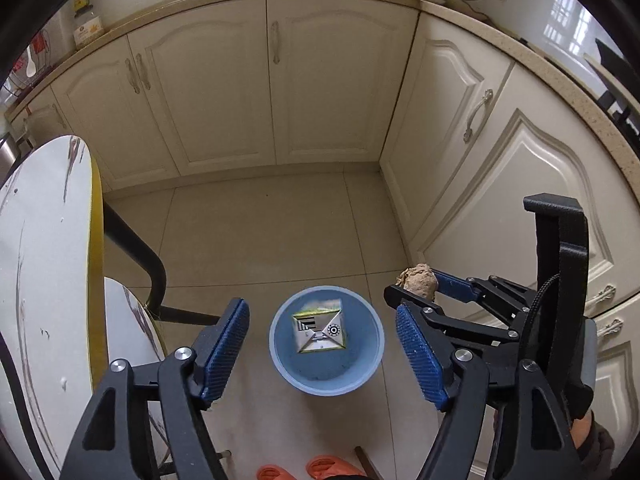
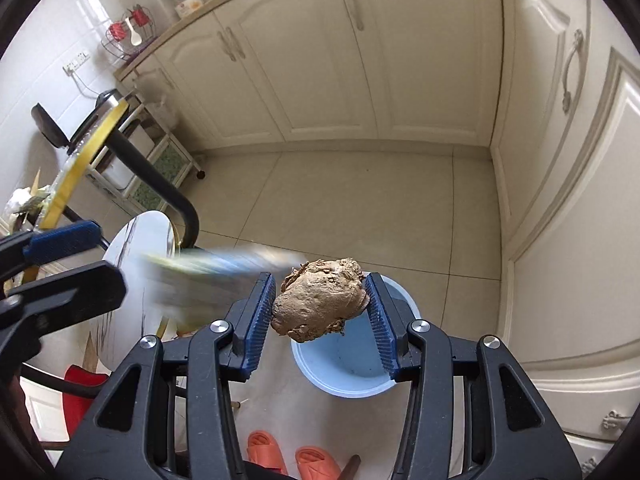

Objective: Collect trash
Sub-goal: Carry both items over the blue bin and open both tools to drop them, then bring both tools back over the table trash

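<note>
A light blue bin (image 1: 326, 376) stands on the tiled floor below both grippers. My left gripper (image 1: 322, 344) is open and empty above it. A small drink carton (image 1: 319, 327) shows inside the bin's mouth in the left wrist view. In the right wrist view the carton is a blurred streak (image 2: 208, 276) in the air left of my right gripper. My right gripper (image 2: 320, 312) is shut on a crumpled brown paper ball (image 2: 318, 304) and holds it above the bin (image 2: 344, 364). The ball also shows in the left wrist view (image 1: 418, 282).
A round white table with a yellow rim (image 1: 44, 264) and a black curved leg (image 1: 140, 256) is at the left. Cream kitchen cabinets (image 1: 272, 92) line the back and right. Orange slippers (image 2: 288, 456) are at the bottom. A small cart (image 2: 152, 168) stands at the left wall.
</note>
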`<state>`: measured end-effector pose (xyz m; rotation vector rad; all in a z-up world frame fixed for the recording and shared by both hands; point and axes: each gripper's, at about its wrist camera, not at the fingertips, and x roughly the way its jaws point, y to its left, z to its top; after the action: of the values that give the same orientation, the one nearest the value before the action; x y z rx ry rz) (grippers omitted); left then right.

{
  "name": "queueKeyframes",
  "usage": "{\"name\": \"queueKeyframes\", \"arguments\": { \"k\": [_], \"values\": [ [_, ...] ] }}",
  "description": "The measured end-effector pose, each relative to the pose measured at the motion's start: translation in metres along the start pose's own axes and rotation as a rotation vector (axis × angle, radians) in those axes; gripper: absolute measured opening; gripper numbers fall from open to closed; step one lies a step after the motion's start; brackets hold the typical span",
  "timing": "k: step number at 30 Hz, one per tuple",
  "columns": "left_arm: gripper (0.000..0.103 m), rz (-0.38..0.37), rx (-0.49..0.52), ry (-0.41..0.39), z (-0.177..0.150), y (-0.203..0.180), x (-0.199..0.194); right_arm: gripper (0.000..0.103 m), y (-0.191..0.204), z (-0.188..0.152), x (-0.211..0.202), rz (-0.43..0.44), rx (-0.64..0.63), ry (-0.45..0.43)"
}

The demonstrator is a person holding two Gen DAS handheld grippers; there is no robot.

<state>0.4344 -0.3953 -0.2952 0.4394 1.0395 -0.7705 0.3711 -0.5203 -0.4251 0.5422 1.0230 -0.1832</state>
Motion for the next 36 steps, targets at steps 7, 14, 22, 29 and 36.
{"name": "queueKeyframes", "arguments": {
  "k": [7,14,22,29,36],
  "values": [
    [0.074,0.056,-0.011,-0.053,0.008,0.019,-0.021,0.081,-0.021,-0.005,0.016,0.011,0.054,0.02],
    [0.087,0.152,-0.065,-0.169,-0.009,0.061,-0.09,0.087,0.017,-0.006,-0.042,0.062,-0.009,-0.077],
    [0.098,0.273,-0.197,-0.301,-0.038,0.158,-0.167,0.098,0.118,-0.021,-0.128,0.108,-0.19,-0.22],
    [0.099,0.378,-0.345,-0.334,-0.1,0.205,-0.208,0.098,0.21,-0.034,-0.154,0.139,-0.328,-0.248],
    [0.1,0.428,-0.49,-0.276,-0.186,0.188,-0.223,0.098,0.279,-0.049,-0.147,0.136,-0.432,-0.218]
  ]
}}
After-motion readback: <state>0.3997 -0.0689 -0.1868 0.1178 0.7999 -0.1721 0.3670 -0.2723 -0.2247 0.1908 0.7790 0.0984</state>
